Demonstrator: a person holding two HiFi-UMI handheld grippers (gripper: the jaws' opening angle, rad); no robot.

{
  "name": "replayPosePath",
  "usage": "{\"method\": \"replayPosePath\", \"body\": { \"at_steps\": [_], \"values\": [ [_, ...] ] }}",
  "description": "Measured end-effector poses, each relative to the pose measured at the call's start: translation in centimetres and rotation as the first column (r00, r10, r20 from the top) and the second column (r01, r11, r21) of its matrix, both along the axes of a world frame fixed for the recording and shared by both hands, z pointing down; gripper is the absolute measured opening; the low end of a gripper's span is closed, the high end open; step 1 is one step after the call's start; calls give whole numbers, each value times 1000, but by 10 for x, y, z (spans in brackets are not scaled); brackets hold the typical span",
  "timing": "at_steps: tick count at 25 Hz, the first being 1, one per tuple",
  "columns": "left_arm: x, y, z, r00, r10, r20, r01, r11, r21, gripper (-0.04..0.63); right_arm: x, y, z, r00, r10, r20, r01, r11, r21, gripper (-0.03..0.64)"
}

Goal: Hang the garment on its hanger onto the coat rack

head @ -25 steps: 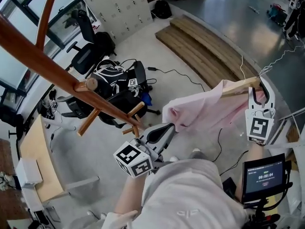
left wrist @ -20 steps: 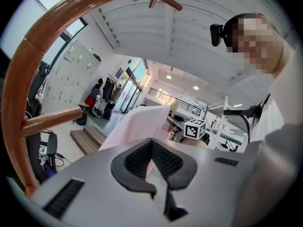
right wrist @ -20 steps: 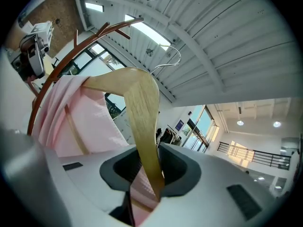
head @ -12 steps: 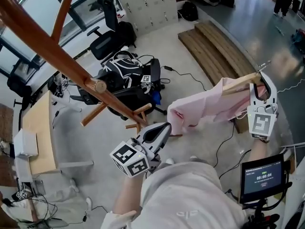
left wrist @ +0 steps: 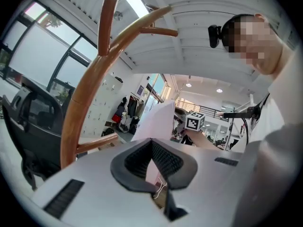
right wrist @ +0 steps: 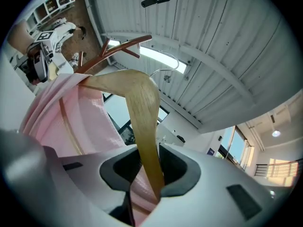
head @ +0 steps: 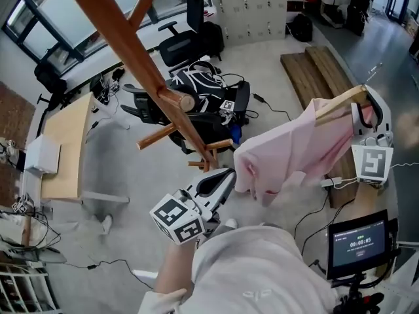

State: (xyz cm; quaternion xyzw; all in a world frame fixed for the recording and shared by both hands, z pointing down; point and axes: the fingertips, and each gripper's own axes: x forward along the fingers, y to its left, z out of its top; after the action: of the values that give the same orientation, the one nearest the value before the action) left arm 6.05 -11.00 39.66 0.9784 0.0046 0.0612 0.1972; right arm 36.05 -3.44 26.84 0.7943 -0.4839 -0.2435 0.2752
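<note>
A pink garment [head: 288, 152] hangs on a wooden hanger [head: 337, 102] with a wire hook [head: 373, 70] at its top. My right gripper [head: 364, 103] is shut on the hanger's arm [right wrist: 144, 126], with pink cloth [right wrist: 71, 126] draped beside it. The left gripper [head: 222, 177] is low in the middle, shut on the garment's lower edge [left wrist: 158, 122]. The wooden coat rack [head: 141, 64] slants down from the top left, its short pegs [head: 180, 102] just left of the garment. From the right gripper view the rack [right wrist: 118, 48] lies beyond the hanger.
Office chairs [head: 196, 18] and a black backpack [head: 203, 90] stand behind the rack. A wooden desk [head: 65, 142] is at the left, stacked planks [head: 314, 70] at the right. A small screen [head: 357, 244] sits at the lower right. Cables cross the floor.
The view has swung, and the rack's pole and pegs now stand closer to the garment. The right gripper with the hanger sits a little higher. Both holds are unchanged.
</note>
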Motion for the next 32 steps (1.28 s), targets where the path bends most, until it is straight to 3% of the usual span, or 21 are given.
{"method": "replayPosePath", "body": {
  "at_steps": [5, 12, 19, 27, 32],
  "values": [
    [-16, -23, -12, 996, -82, -36, 83, 996, 27, 5, -14, -65, -17, 984, -180, 7, 179, 983, 39, 97],
    [-47, -30, -49, 979, -189, -81, 194, 980, 53, 5, -56, -126, -56, 925, -381, 8, 380, 923, 57, 97],
    [-84, -47, -66, 945, -311, -99, 318, 946, 62, 6, -112, -200, -82, 825, -564, -15, 565, 825, 30, 97],
    [-106, -36, -89, 915, -378, -139, 389, 919, 62, 6, -153, -231, -118, 717, -695, -52, 696, 718, 9, 97],
    [-123, -54, -76, 907, -398, -140, 409, 910, 65, 5, -177, -270, -106, 653, -756, -56, 756, 654, -12, 97]
  ]
}}
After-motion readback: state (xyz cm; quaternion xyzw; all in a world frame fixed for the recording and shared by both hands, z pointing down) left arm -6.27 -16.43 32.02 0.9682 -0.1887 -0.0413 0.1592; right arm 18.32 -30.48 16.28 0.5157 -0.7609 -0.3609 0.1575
